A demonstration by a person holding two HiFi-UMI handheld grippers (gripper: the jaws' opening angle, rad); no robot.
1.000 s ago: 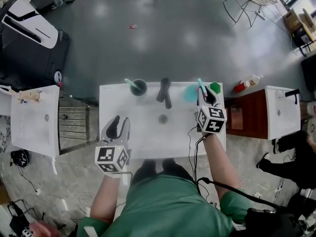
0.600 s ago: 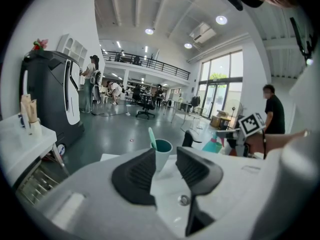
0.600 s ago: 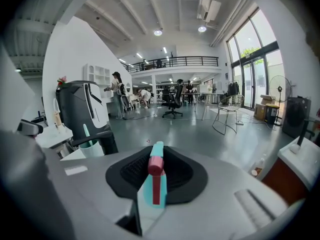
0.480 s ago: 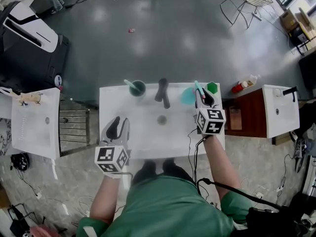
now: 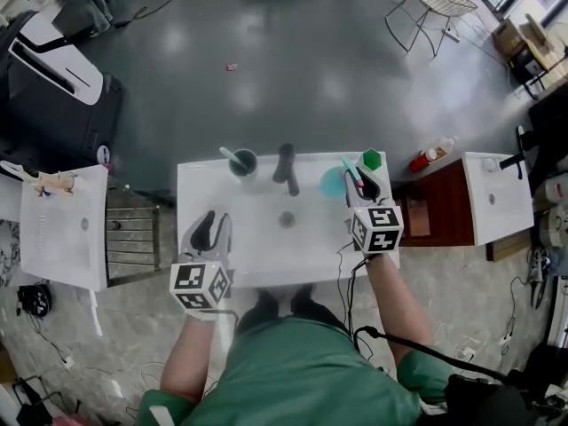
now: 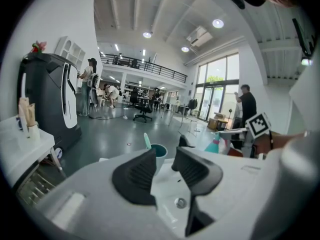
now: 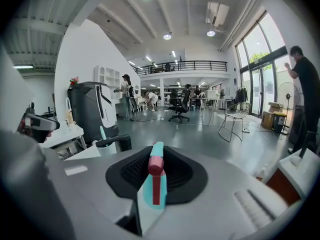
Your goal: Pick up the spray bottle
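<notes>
**Spray bottle clamped in the right gripper, drawn back from the counter's rear edge**

The teal spray bottle point(image 7: 154, 184), red at the nozzle, sits between the right gripper's point(image 5: 362, 185) dark pads, which are clamped on it near its top. Compared with a second ago, bottle and gripper lie further from the green object point(image 5: 371, 159) at the white counter's point(image 5: 204, 189) back edge, nearer the person. The left gripper point(image 6: 167, 171) stays over the front left corner, its jaws closing with nothing between them. The cup point(image 5: 242, 161) and black tap point(image 5: 284, 164) are unmoved.
</notes>
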